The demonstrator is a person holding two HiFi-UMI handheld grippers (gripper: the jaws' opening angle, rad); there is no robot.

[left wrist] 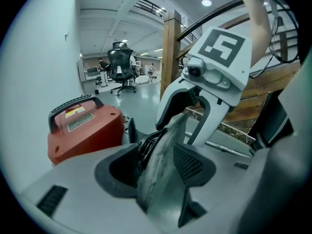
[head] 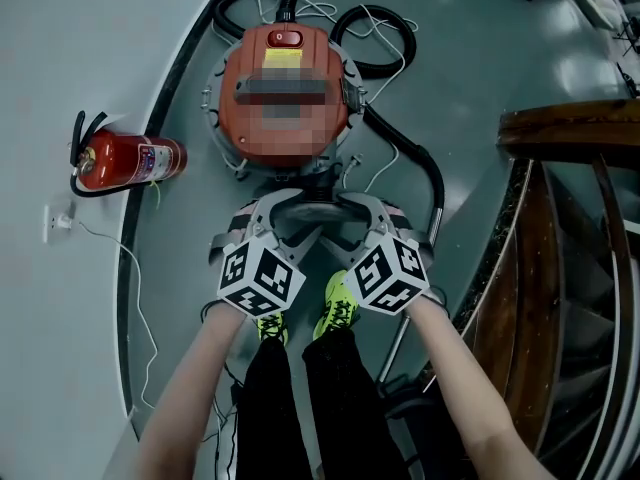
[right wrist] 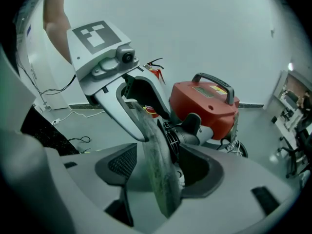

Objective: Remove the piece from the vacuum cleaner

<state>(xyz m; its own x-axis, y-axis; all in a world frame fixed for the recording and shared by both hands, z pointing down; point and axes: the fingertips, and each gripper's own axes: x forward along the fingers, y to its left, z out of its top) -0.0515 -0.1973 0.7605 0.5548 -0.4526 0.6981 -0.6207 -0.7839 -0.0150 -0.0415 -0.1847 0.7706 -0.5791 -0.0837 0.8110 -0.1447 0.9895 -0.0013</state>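
Two grippers meet on one thing, low at the 6 o'clock side of the red vacuum cleaner (head: 285, 60), which stands on the floor at 12 o'clock. The left gripper (head: 272, 218) has its fingers (left wrist: 196, 161) spread wide. A flat, dusty grey piece (left wrist: 168, 135) stands edge-on in the gap between them, and the pads do not seem to press it. The right gripper (head: 364, 218) faces the same piece from the 3 o'clock side. Its fingers (right wrist: 122, 164) are also apart, with clear room between the meshed pad and the grey face. Behind the piece sits a black ribbed part (right wrist: 185, 133) at the cleaner's base; whether the piece is joined to it I cannot tell.

My reading is that the grasp is the step in hand: the piece is bracketed but not clamped. The next move calls for both pairs of fingers to close on the thin rim, then a straight pull toward 6 o'clock, away from the body.

For room, from 9 o'clock round: a fire extinguisher (head: 125, 160) lies near the cleaner, with a corded white plug (head: 58, 222) toward 8 o'clock. The black hose (head: 430, 168) loops from 1 to 4 o'clock, close beside the right gripper, and a wooden stair rail (head: 570, 123) closes off 3 o'clock. The person's feet (head: 338, 308) stand right behind, so the pull-back path is short.
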